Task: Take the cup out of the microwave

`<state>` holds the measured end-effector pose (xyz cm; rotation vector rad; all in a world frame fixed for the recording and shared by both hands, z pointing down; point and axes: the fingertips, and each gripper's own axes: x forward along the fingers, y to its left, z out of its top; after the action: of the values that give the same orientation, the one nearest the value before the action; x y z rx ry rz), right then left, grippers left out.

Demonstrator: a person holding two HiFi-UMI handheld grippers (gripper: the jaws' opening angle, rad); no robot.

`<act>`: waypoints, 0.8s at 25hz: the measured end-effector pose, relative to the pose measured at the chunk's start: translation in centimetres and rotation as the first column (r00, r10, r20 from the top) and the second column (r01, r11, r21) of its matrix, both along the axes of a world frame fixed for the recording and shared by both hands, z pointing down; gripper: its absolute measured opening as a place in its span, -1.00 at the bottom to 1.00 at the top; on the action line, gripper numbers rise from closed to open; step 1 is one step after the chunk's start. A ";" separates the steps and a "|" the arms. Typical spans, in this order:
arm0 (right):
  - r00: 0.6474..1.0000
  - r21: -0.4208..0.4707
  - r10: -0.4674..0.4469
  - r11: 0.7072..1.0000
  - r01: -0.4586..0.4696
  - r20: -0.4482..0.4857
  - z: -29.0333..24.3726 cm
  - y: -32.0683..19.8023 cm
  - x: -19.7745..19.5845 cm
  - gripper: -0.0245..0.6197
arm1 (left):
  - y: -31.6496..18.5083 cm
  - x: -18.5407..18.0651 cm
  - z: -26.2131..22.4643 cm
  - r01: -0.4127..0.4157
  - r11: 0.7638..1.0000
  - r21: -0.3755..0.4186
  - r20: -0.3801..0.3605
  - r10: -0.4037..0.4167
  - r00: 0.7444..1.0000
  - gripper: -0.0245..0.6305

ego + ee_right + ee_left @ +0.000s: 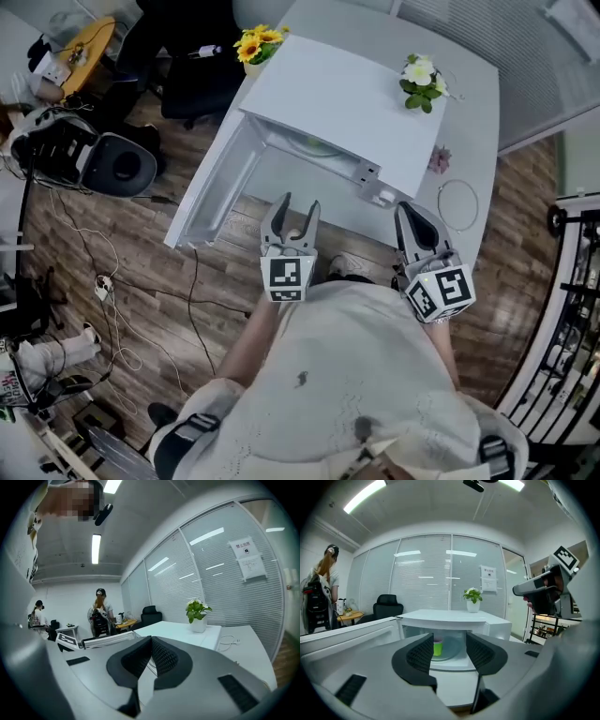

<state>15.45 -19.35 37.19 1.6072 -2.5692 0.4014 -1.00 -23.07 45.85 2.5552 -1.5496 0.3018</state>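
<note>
A white microwave [347, 103] stands on a white table [473, 94] with its door [211, 192] swung open to the left. In the left gripper view a green cup [437, 648] stands on the glass turntable inside the cavity, toward its left side. My left gripper [297, 204] hovers in front of the opening, well short of the cup, with its jaws open and nothing between them [449, 640]. My right gripper [407, 210] is held to the right of the opening near the microwave's front corner, jaws shut and empty [151, 641]. The head view hides the cup.
Yellow flowers [258, 42] stand at the microwave's back left and a white-flowered plant [422, 82] at its back right. A looped cable [457, 202] lies on the table's right. An office chair base [122, 164] and floor cables sit left. People [101, 613] stand far off.
</note>
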 end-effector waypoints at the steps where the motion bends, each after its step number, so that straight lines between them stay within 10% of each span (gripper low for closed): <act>1: 1.000 -0.007 0.025 1.000 -0.025 -0.002 0.0 -0.3 -0.1 -0.90 | -0.8 -0.1 0.6 -0.020 1.000 -0.011 0.005 0.020 1.000 -0.25; 20: 0.929 -0.074 0.370 0.926 -0.371 -0.030 1.9 -4.0 -4.2 -0.90 | -14.2 -1.1 10.8 -0.263 0.951 -0.161 0.078 0.278 0.957 -0.19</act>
<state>11.20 -23.39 39.10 2.0581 -2.1991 0.5062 -2.09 -37.26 56.64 2.6665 -1.1506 0.5620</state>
